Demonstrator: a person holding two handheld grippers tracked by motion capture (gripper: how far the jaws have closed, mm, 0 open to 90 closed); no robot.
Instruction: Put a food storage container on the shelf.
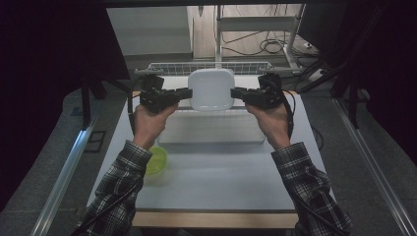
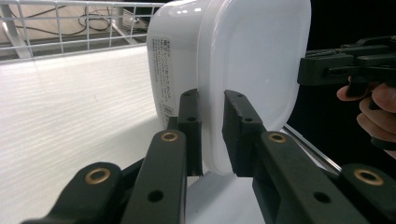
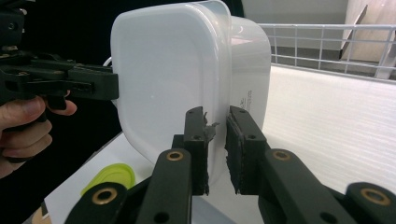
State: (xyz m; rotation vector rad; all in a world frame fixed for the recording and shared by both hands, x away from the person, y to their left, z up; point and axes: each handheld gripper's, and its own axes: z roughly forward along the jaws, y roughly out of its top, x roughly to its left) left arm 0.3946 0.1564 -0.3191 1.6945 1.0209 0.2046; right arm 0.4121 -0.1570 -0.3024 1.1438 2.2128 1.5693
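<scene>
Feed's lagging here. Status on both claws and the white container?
Left claw and right claw clamp opposite rims of white container, held above table. Wire rack just behind. Green lid clear.

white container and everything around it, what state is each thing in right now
white container: lidded, tipped on edge, held off the table from both sides
left gripper: fingers shut on the container's rim
right gripper: fingers shut on the opposite rim
green lid: lying flat on the table, untouched
clear tray: flat on the table below the container
</scene>
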